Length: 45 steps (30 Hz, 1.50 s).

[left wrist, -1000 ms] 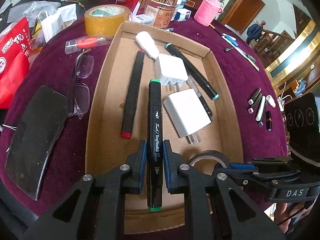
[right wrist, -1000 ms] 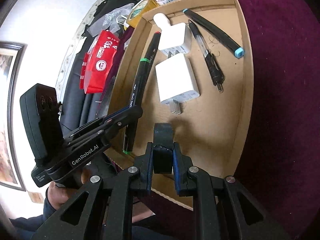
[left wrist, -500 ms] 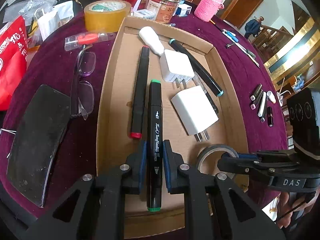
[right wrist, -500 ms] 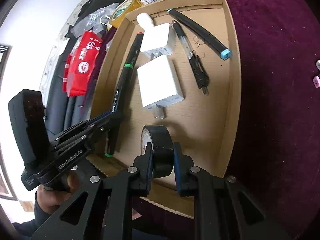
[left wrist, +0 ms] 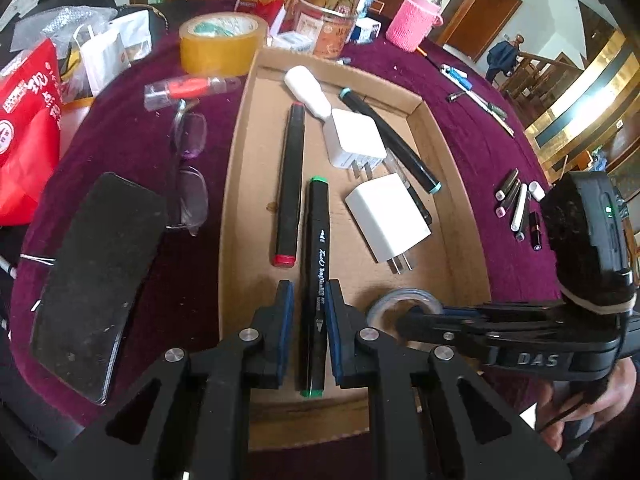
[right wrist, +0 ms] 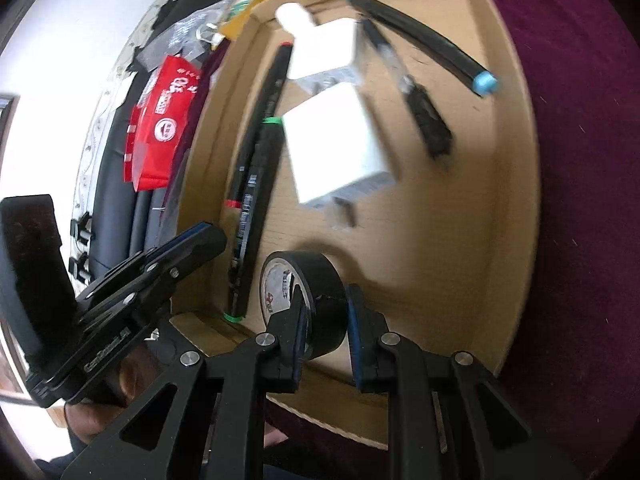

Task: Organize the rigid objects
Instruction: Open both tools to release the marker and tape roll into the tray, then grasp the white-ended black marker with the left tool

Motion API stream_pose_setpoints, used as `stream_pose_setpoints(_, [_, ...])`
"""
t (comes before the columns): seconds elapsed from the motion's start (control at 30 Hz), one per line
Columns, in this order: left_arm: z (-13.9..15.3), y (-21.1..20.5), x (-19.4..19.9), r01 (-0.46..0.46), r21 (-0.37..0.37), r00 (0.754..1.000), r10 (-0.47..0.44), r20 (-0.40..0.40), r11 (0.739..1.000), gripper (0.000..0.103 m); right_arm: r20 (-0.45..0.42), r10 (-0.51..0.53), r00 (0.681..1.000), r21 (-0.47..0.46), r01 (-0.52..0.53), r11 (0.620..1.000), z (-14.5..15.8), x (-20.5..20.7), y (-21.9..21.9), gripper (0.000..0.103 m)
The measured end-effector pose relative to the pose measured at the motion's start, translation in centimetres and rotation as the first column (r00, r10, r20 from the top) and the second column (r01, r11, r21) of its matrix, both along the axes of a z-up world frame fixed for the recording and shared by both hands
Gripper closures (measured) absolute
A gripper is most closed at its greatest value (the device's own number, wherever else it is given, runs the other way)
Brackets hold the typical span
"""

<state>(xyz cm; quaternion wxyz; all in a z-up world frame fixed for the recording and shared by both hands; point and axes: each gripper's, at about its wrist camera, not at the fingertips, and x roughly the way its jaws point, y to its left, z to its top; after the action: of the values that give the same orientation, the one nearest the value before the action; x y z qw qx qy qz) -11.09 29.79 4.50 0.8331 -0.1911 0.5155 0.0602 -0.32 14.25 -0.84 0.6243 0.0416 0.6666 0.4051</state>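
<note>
markers in the cardboard tray (left wrist: 236,184) number three, all black: the green-capped marker (left wrist: 316,280) clamped in the left gripper (left wrist: 308,308), plus a red-capped and a teal-capped one. two white chargers beside them. right gripper (right wrist: 326,320) pinches the black tape roll (right wrist: 304,292).

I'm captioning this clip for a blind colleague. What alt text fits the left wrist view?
The left gripper holds a green-capped black marker between its fingers, over a shallow cardboard tray on a purple tablecloth. The tray holds a red-capped marker, two white chargers and another marker; the right gripper reaches in from the right, at a tape roll.
</note>
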Motion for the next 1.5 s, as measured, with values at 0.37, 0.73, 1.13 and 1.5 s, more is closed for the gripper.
stream_pose_setpoints(0.37, [1.7,1.1,-1.4,-0.055,0.02,0.998,0.054,0.033,0.998,0.089,0.176,0.19,0.966,-0.043,-0.185,0.982,1.7,-2.2,3.5,0.068])
stream_pose_setpoints(0.73, [2.7,-0.6,-0.2,-0.025,0.037,0.999,0.023,0.047,0.999,0.089,0.21,0.142,0.967,-0.018,-0.142,0.99,3.3,-1.9,0.8,0.057])
stream_pose_setpoints(1.13, [4.3,-6.7,3.3,0.1,0.051,0.992,-0.103,0.069,0.994,0.089,0.2,-0.125,0.972,0.086,0.11,0.99,5.2,2.0,-8.7,0.057])
stream_pose_setpoints(1.5, [5.8,-16.2,8.7,0.3,0.022,0.951,-0.301,0.077,0.954,0.079,0.147,-0.382,0.912,0.11,0.369,0.923,4.8,3.4,-21.5,0.057])
